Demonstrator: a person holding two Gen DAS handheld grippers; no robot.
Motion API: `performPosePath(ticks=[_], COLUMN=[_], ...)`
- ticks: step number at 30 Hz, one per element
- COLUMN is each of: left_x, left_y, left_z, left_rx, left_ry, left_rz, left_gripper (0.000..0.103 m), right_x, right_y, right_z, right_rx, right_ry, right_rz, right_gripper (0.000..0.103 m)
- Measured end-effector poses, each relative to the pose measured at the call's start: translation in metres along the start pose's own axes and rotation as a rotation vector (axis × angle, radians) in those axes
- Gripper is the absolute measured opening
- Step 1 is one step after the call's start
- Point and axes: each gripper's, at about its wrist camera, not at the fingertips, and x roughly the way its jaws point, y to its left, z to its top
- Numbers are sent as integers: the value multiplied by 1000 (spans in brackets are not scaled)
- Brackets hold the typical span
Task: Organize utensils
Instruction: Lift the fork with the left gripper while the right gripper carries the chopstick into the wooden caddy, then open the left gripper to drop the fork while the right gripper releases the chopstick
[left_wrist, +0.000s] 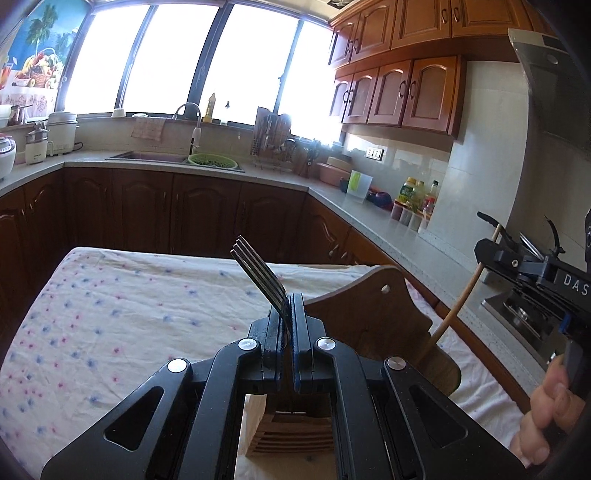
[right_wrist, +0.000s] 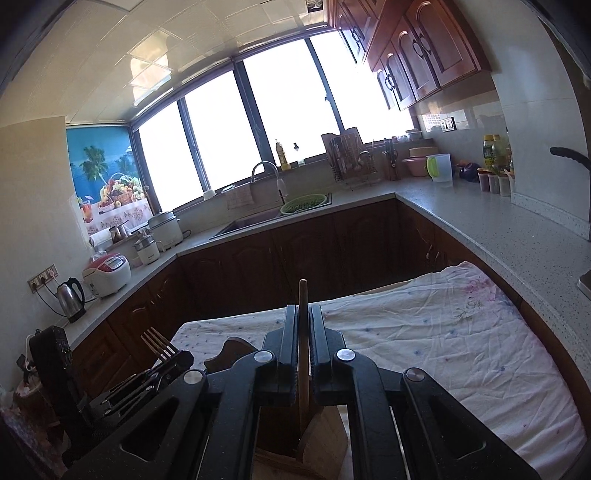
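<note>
My left gripper (left_wrist: 287, 317) is shut on a metal fork (left_wrist: 258, 275), whose tines stick up and away to the left. Below it stands a wooden utensil holder (left_wrist: 391, 314) on a floral cloth (left_wrist: 110, 314); slats of the holder show between my gripper's arms. At the right, my right gripper (left_wrist: 491, 251) holds a wooden stick (left_wrist: 458, 299) that slants down into the holder. In the right wrist view, my right gripper (right_wrist: 303, 314) is shut on the wooden stick (right_wrist: 303, 295), upright over the wooden holder (right_wrist: 321, 432). The fork (right_wrist: 157, 341) and left gripper (right_wrist: 173, 360) appear at lower left.
The cloth-covered table (right_wrist: 424, 350) lies in front of dark cabinets. Grey counters run around it with a sink (left_wrist: 155, 155), green colander (left_wrist: 212, 160), dish rack (left_wrist: 273, 144), bottles (left_wrist: 417, 192), rice cooker (right_wrist: 107, 273) and kettle (right_wrist: 70, 299). A hand (left_wrist: 550, 406) grips the right handle.
</note>
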Motion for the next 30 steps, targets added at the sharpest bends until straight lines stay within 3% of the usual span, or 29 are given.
performPosePath(ticks=[2,13,15,16,17,18,20,26,30], left_x=[7,6,6,5,1,-3,-13,-43,-67], left_y=[0,1,2,2,1,0,-3,-1,4], left_z=[-5,-2,1,2,2,3,4,-4,-17], left_rx=[-1,-15,-32,-39,-44,-45,-39,-57,-76], left_ry=[38,49,66,70,69,59,37,39,54], left_rz=[-1,-1,-4,-10,-8,-4,2,8,29], left_gripper=[2,3,8,16,33,41,51,76,79], right_x=[0,2,2,2,2,0,-7,-39,-67], right_y=[-2,-9,-11,-13,-14,-15,-17,-22,-29], right_z=[1,5,5,5,6,6,6,6,-2], right_rx=[-1,28,41,51,59,66,84,109,116], right_ry=[-3,17,28,33,38,38,24,-19,-43], right_rz=[-7,-15,-8,-3,-4,2,25,41,25], right_gripper=[5,5,11,11,17,35,61,80,93])
